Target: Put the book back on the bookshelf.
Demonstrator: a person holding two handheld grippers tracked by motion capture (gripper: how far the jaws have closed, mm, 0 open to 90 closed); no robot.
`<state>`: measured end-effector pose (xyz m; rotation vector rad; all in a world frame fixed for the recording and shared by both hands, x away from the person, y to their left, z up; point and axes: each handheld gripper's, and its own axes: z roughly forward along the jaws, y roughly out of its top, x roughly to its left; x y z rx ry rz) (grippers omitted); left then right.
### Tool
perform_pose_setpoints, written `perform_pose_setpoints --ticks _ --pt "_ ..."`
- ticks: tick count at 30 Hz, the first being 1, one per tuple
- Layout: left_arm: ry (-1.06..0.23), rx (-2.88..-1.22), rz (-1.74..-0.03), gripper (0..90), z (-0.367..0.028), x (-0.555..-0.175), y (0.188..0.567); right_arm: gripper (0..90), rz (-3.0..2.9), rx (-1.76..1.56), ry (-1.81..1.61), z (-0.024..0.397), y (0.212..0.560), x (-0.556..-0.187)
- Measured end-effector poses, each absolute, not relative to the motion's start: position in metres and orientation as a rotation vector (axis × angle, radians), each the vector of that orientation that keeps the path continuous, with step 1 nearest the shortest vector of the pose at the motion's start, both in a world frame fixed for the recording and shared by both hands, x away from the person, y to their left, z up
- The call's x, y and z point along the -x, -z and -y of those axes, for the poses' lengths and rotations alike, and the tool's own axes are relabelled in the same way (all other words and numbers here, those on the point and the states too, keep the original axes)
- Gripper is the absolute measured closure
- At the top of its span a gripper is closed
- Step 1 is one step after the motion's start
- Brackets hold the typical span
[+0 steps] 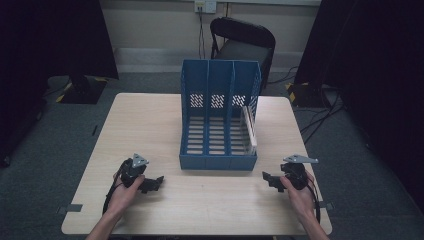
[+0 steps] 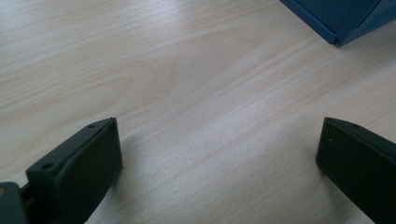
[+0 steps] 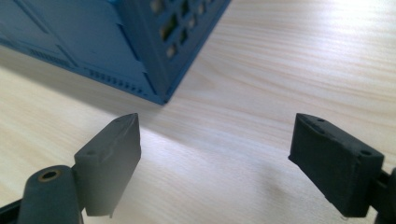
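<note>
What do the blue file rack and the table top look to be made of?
File rack: likely moulded plastic, matte blue, with slotted floors and punched grid holes. Table: pale wood or wood-look laminate, smooth, with visible grain lines; which one can't be told.

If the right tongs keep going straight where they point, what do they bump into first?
Probably the blue plastic three-slot file rack: the open right tongs aim over bare wooden table toward its near corner, though depth is hard to judge.
</note>
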<state>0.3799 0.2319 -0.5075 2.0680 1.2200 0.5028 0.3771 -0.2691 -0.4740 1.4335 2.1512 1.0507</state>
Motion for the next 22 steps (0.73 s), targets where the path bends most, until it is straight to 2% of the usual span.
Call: perform_pose_setpoints --ticks 7,12,22 --pt "-0.502 -2.068 -1.220 0.0 -0.232 -0.380 0.507 16.8 -2.204 -1.424 -0.950 0.260 0.491 -0.377" --pt "-0.502 -2.068 -1.220 0.0 -0.232 -0.380 0.508 12.9 -2.214 -1.374 -0.864 0.254 0.499 -0.379" --pt "-0.503 -2.068 -1.219 0.0 -0.232 -0.380 0.508 12.5 -2.146 -1.352 -0.931 0.256 0.506 -0.375"
